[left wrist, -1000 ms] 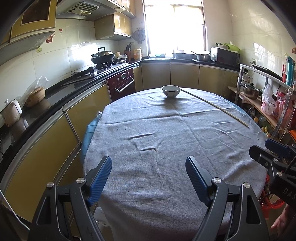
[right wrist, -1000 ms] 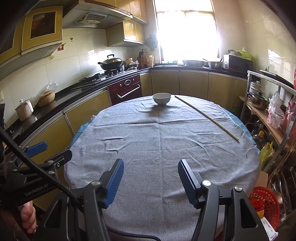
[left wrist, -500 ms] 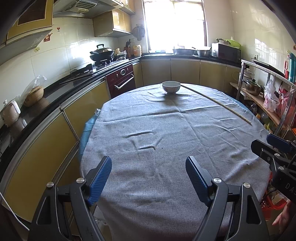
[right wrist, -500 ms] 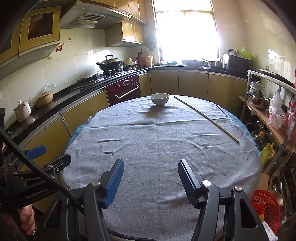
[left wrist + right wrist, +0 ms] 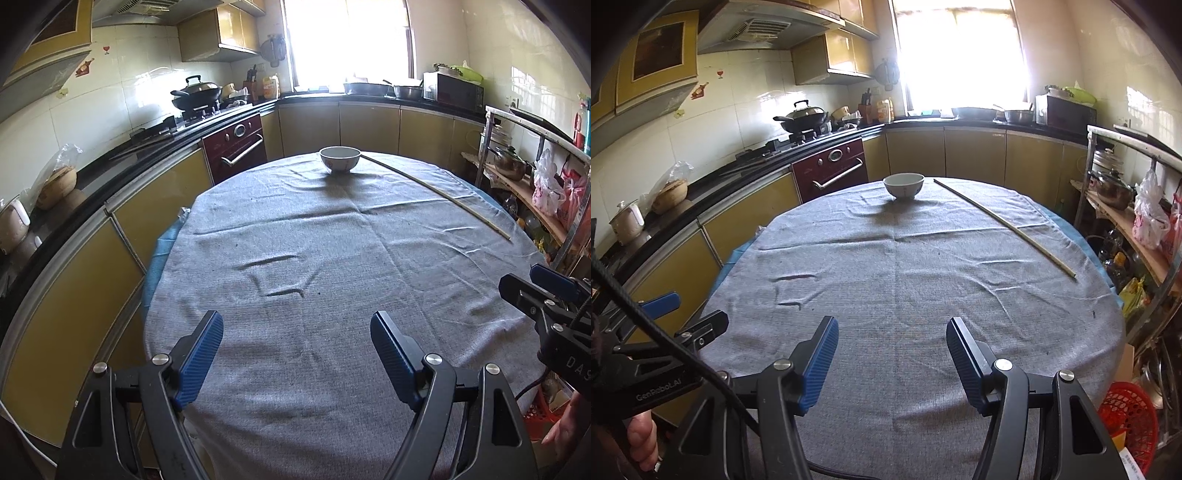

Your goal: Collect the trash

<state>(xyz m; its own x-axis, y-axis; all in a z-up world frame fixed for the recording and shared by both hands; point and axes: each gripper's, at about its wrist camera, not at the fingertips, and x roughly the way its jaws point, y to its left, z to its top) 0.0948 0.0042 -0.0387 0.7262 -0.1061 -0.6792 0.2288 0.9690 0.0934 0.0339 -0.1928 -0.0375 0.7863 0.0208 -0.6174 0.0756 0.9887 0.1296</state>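
Note:
A round table with a grey cloth (image 5: 332, 258) (image 5: 905, 277) fills both views. A white bowl (image 5: 340, 158) (image 5: 904, 185) stands at its far edge. A long thin stick (image 5: 436, 190) (image 5: 1004, 225) lies along the right side. Small dark specks dot the cloth. My left gripper (image 5: 297, 332) is open and empty above the near edge. My right gripper (image 5: 892, 338) is open and empty above the near edge, to the right of the left one.
A red basket (image 5: 1128, 417) stands on the floor at the right. A metal shelf rack with pots and plastic bags (image 5: 546, 184) (image 5: 1148, 218) lines the right side. Kitchen counters with a wok (image 5: 195, 94) and an oven (image 5: 836, 171) run along the left and back.
Both grippers have risen and tilted slightly, so the table sits lower in view and the bowl looks a little nearer. Both stay open and empty.

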